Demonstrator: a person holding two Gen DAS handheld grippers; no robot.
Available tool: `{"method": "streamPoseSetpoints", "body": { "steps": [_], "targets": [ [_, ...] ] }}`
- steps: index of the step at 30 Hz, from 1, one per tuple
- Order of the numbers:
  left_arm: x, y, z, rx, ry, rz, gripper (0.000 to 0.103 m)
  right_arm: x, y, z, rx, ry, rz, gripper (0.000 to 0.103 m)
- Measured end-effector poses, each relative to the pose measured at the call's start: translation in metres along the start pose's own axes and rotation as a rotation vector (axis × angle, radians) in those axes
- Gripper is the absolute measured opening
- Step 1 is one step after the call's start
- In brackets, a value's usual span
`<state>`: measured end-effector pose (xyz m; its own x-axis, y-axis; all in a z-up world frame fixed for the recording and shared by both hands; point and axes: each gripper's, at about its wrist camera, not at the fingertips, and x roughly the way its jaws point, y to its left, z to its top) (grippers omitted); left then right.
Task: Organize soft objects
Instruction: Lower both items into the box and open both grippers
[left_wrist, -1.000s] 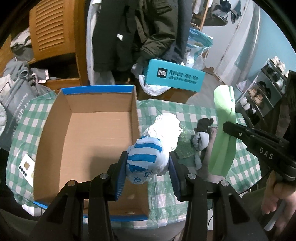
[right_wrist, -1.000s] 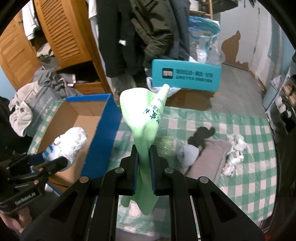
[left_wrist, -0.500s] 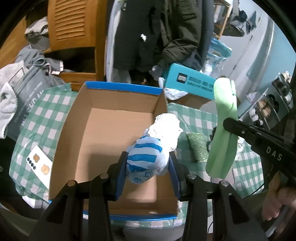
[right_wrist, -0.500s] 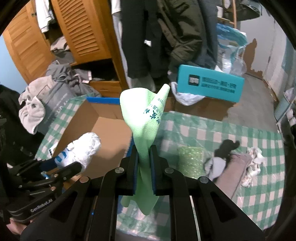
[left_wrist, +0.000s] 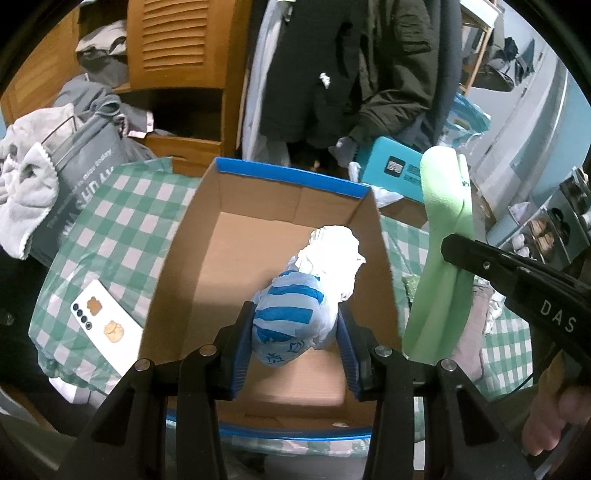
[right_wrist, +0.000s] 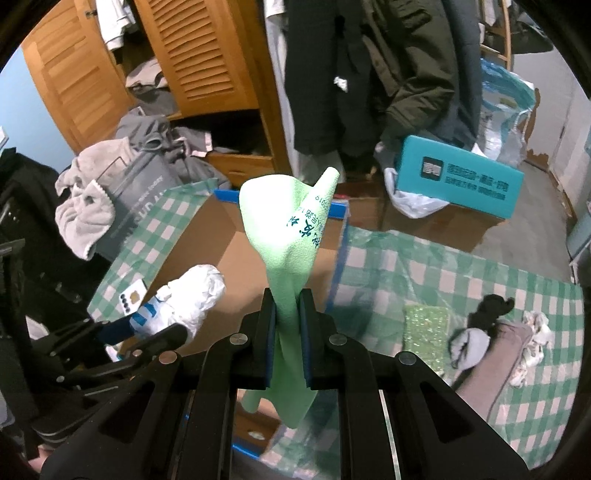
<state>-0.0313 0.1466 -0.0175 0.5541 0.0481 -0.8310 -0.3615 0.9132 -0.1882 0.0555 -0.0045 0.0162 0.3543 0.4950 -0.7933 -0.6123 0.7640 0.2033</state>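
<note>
Far left on the worktop (left_wrist: 122, 199), covered in green-and-white check, lies a white phone (left_wrist: 105, 325), back upward, just beside the cardboard box (left_wrist: 177, 273). The box is open-topped, with blue-edged rims. Left tool (left_wrist: 293, 334): its blue pads are clamped on a blue-and-white striped plastic bag (left_wrist: 291, 317), bunched into a bundle whose white end (left_wrist: 332, 251) points forward; the bundle is held over the box interior, toward its right wall. Right tool (right_wrist: 287, 317): its pads are pinched narrowly on a light green cloth (right_wrist: 291, 236) printed with dark green characters, which stands up above the pads and hangs below them; seen from the left wrist view it is just outside the right wall of the box. Further right on the worktop: a glittery green sponge (right_wrist: 426, 332), then a grey sock (right_wrist: 469, 347), a black sock (right_wrist: 491, 306), a mauve cloth (right_wrist: 491, 365) and crumpled white fabric (right_wrist: 533, 350), loosely heaped near the right edge. Behind the worktop, a teal carton (right_wrist: 458, 181) rests on a brown box.
</note>
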Motion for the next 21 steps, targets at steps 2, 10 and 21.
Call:
{"method": "streamPoseSetpoints", "body": {
  "steps": [2,10,21],
  "targets": [
    [0.000,0.004,0.000,-0.009,0.001,0.005,0.043,0.005,0.005,0.001,-0.006,0.008,0.007,0.011],
    [0.004,0.019,-0.001,-0.038,0.020,0.029,0.043,0.027,0.022,0.000,-0.027,0.052,0.020,0.011],
    [0.006,0.023,-0.001,-0.068,0.025,0.053,0.047,0.037,0.024,-0.003,-0.024,0.083,0.031,0.033]
  ]
}}
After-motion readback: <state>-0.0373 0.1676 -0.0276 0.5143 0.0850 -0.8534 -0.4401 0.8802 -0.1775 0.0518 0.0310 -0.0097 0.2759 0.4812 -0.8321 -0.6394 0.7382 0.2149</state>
